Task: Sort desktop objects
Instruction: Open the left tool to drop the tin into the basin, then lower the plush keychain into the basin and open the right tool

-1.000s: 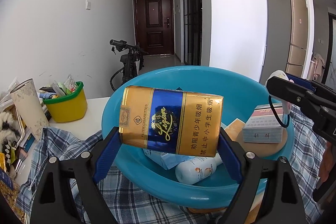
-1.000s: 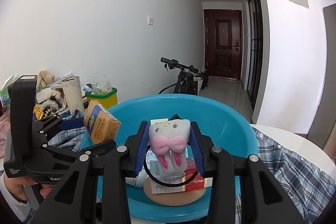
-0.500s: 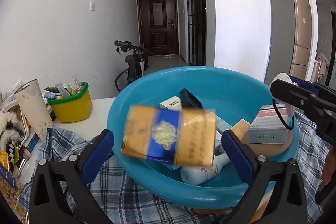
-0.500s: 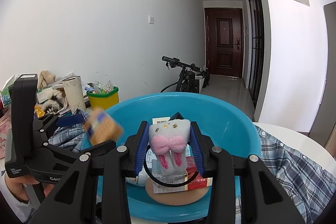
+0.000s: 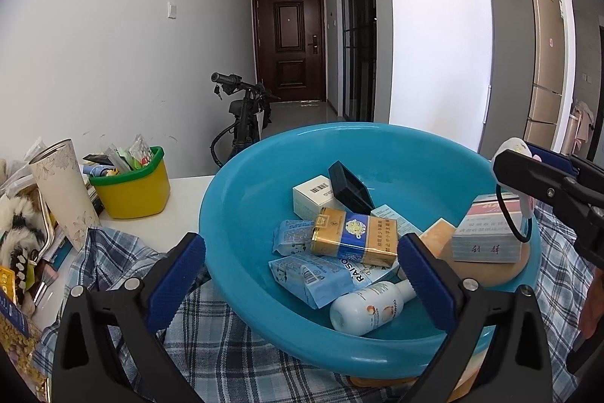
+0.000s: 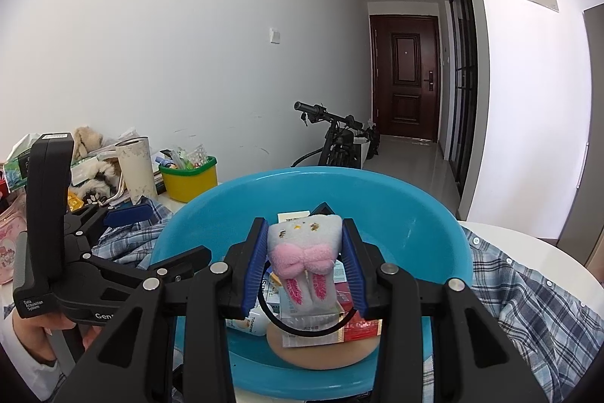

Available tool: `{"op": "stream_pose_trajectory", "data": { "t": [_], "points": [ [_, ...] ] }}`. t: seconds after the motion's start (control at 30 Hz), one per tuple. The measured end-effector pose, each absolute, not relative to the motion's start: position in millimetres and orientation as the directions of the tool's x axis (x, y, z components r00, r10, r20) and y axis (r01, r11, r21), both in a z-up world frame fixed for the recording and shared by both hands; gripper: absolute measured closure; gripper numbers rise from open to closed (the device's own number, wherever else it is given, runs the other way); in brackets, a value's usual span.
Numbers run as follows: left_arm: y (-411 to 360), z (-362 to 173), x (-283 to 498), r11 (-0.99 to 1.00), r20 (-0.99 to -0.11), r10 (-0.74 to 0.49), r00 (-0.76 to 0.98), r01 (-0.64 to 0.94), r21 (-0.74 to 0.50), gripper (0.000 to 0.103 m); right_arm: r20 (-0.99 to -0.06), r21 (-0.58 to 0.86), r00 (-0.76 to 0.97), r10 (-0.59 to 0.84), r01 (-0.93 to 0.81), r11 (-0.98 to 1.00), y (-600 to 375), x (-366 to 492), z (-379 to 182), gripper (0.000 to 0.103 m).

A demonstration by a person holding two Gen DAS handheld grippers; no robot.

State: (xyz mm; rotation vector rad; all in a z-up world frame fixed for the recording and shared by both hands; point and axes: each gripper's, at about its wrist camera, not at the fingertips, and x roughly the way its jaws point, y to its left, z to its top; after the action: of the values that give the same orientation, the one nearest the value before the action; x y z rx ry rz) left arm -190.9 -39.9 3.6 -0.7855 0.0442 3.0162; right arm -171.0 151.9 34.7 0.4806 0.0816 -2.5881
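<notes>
Left of the blue basin (image 5: 241, 214) stand a paper cup (image 5: 62, 191) and a yellow tub (image 5: 130, 191). The left gripper (image 5: 302, 274) hangs at the basin's near rim, its tongs wide and empty; the gold cigarette pack (image 5: 355, 241) lies inside the basin on the pale blue packets. Over the basin's right side, the right gripper (image 6: 304, 267) pinches a plush toy (image 6: 304, 261). The step in hand looks like dropping items in; next, spread those tongs above the basin.
</notes>
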Motion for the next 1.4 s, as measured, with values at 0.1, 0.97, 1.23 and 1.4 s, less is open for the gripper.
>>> {"op": "stream_pose_trajectory", "data": {
  "t": [0.1, 0.97, 1.23, 1.4],
  "points": [
    [-41.5, 2.7, -191.7, -1.000, -0.495, 0.007, -0.869, -0.018, 0.018, 0.000, -0.351, 0.030, -0.810, -0.470, 0.492, -0.870, 150.8, -170.2, 33.9, 0.066],
    [-46.2, 4.3, -190.2, -1.000, -0.492, -0.015, -0.870, 0.012, 0.008, 0.000, -0.354, 0.027, -0.797, -0.490, 0.515, -0.857, 145.6, -168.9, 31.8, 0.065],
    [-47.7, 5.2, -189.3, -1.000, -0.492, -0.013, -0.871, 0.013, 0.005, 0.000, -0.346, 0.012, -0.799, -0.491, 0.520, -0.854, 141.0, -165.8, 31.3, 0.063],
    [-48.8, 5.2, -190.0, -1.000, -0.494, -0.016, -0.869, 0.017, 0.004, 0.000, -0.306, 0.056, -0.805, -0.509, 0.518, -0.853, 145.4, -164.8, 30.9, 0.001]
  ]
}}
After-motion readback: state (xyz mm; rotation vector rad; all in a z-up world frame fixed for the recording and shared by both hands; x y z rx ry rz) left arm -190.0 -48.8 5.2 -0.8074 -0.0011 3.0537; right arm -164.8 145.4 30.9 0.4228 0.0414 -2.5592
